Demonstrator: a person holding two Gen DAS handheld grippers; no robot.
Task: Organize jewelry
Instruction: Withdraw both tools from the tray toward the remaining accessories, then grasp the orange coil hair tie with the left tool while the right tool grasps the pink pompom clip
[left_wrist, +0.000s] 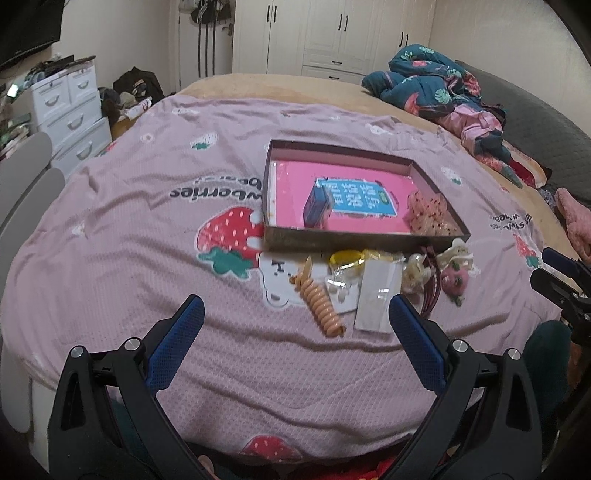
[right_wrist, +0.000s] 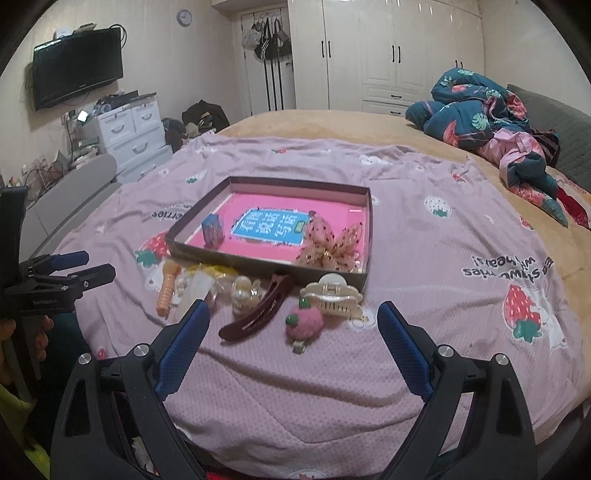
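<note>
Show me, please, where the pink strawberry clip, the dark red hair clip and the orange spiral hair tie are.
pink strawberry clip (right_wrist: 305, 325), right wrist view, on its fuzzy body.
dark red hair clip (right_wrist: 258, 314), right wrist view, mid-length.
orange spiral hair tie (left_wrist: 320, 301), left wrist view, on its coils.

The left black plastic gripper with blue ribbed finger pads (left_wrist: 295, 310) has its jaws spread wide with nothing between them. The right black plastic gripper with blue ribbed finger pads (right_wrist: 293, 314) is likewise spread wide and holds nothing, level beside the left.
</note>
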